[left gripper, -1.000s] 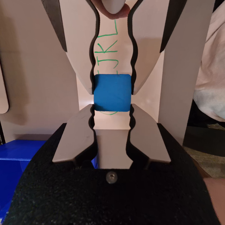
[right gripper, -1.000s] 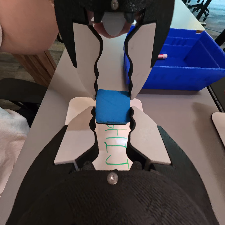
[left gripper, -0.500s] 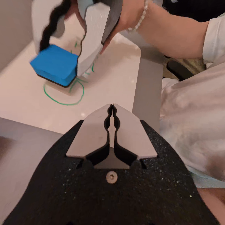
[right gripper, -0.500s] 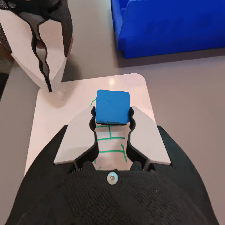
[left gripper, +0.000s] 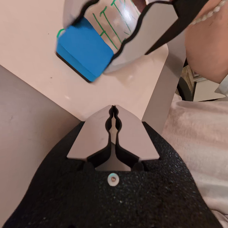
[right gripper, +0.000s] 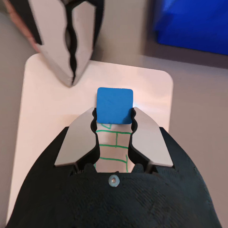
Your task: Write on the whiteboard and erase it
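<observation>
A white whiteboard (right gripper: 49, 104) lies flat on the grey table, with green marker writing (right gripper: 116, 139) on it. My right gripper (right gripper: 114, 108) is shut on a blue square eraser (right gripper: 114, 98) and holds it flat on the board at the far end of the writing. The left wrist view shows the eraser (left gripper: 83, 49), the writing (left gripper: 111, 24) and a right finger (left gripper: 141, 40) from the other side. My left gripper (left gripper: 113, 106) is shut and empty over a corner of the board (left gripper: 111, 88). The right wrist view shows it (right gripper: 72, 82) at the far left corner.
A blue plastic bin (right gripper: 191, 24) stands on the grey table (right gripper: 185, 86) beyond the board at the right. A person's arm with a bead bracelet (left gripper: 203, 49) holds the right gripper. White cloth (left gripper: 197, 135) lies off the table edge at the right.
One second ago both grippers gripped the eraser. My left gripper let go, shut and moved to the board's corner. My right gripper has kept the eraser and now covers the round green mark.
</observation>
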A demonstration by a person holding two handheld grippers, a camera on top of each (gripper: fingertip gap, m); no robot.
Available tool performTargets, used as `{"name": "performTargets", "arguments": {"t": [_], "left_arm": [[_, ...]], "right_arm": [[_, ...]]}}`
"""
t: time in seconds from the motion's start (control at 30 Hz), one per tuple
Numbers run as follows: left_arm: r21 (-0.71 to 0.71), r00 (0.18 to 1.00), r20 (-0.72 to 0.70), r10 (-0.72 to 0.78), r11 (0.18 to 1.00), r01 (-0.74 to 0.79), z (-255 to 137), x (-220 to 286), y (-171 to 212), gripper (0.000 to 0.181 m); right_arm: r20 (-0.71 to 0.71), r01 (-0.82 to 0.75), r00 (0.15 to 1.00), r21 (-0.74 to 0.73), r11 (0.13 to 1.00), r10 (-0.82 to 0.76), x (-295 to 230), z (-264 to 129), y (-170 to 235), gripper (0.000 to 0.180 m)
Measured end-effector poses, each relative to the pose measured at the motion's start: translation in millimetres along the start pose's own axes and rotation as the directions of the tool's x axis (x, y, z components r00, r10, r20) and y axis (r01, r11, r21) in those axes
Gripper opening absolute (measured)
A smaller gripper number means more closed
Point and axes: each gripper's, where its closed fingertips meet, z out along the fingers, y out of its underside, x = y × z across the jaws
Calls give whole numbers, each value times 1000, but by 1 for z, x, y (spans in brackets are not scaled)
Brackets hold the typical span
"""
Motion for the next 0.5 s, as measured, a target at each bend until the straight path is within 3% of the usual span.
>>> {"name": "performTargets", "arguments": {"t": [0.1,0.2,0.27,0.4,0.5], "left_arm": [[-7,999,26,26,1000,-26,1,0,-1,0],[-1,1000,9,27,1000,-27,3,1,-2,0],[-6,1000,-1,22,1000,-22,3,1,-2,0],[-7,1000,-13,10,1000,-10,3,1,-2,0],[-18,1000,-28,10,1000,-10,3,2,-2,0]], "right_arm": [[27,137,990,-95,986,-135,-17,-2,4,54],[-107,1,994,-135,991,-16,20,-5,11,54],[-64,-110,992,-61,992,106,34,-4,11,54],[33,110,994,-132,985,-106,-1,-2,6,54],[-26,21,999,-131,991,-25,18,0,7,55]]}}
